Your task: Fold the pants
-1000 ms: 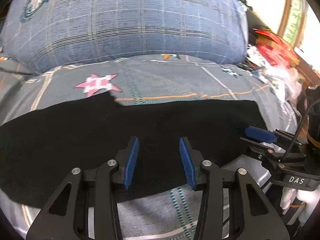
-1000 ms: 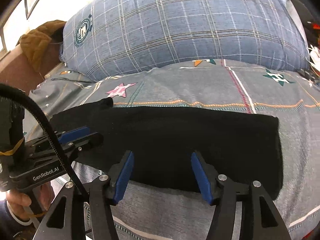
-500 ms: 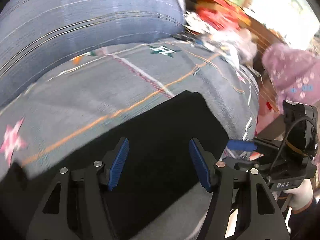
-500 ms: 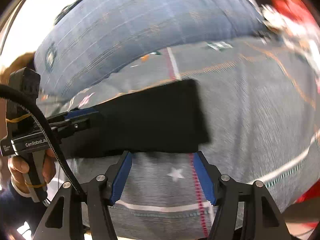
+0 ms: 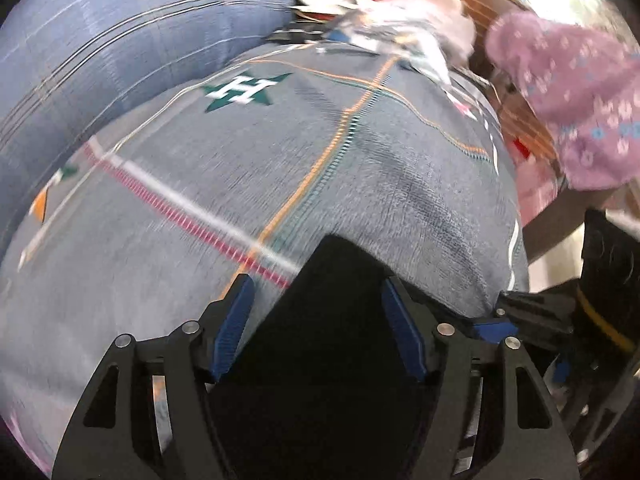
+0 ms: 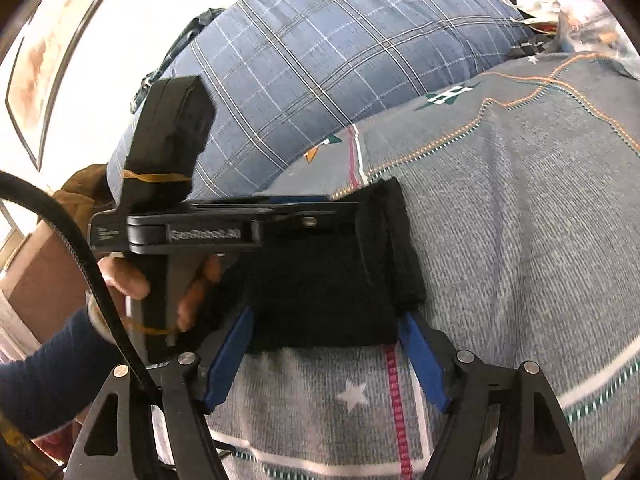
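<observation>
The black pants (image 6: pixel 332 280) lie folded into a long strip on the grey patterned bedspread (image 6: pixel 520 208). In the left wrist view the pants' end (image 5: pixel 332 320) lies between the fingers of my open left gripper (image 5: pixel 320 304), which hovers just over it. In the right wrist view my left gripper (image 6: pixel 344 210) reaches in from the left over the pants' far edge near their right end, seen side-on. My right gripper (image 6: pixel 324 324) is open at the near edge of the pants' right end, with the fabric between its blue pads (image 6: pixel 232 356).
A large blue plaid pillow (image 6: pixel 328 60) lies at the head of the bed. Clutter (image 5: pixel 384 12) is piled beyond the bed's right side, beside a pink floral cloth (image 5: pixel 568 92). My right gripper shows at the right edge of the left wrist view (image 5: pixel 492 326).
Both grippers have moved right along the pants to the right end. The left one swung round and now points along the strip. Both stay open.
</observation>
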Motion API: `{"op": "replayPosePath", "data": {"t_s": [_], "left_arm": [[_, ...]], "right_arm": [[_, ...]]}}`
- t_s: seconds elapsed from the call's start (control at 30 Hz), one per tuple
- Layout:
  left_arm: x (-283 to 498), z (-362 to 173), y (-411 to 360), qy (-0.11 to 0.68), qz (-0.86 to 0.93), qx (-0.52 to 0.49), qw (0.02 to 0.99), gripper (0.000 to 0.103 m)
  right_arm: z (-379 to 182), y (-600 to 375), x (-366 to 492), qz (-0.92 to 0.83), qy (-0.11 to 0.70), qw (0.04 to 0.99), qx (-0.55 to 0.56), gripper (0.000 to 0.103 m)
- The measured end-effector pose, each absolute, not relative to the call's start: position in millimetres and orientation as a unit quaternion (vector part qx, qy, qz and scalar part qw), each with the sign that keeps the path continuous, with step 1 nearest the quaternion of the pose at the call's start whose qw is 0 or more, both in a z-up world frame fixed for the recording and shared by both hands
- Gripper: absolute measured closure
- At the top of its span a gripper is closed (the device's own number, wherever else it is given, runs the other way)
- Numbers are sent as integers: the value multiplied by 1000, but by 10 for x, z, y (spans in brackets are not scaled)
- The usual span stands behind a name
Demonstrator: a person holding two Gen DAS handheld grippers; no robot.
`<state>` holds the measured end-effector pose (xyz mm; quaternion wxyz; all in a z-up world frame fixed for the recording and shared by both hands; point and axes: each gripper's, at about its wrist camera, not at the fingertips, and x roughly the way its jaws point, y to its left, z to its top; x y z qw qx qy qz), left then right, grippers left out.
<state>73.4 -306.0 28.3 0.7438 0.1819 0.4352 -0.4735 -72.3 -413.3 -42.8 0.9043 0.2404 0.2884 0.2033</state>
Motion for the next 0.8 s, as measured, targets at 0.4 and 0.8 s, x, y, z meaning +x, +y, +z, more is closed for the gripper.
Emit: {"op": "replayPosePath", "data": {"t_s": [0.4, 0.8], "left_arm": [[558, 459, -3055, 408, -508, 152, 744, 87], [384, 1318, -1312, 343, -451, 5, 824, 87]], "right_arm": [[-350, -4282, -607, 219, 269, 890, 296, 88], [578, -3274, -524, 357, 235, 886, 178, 90]]}}
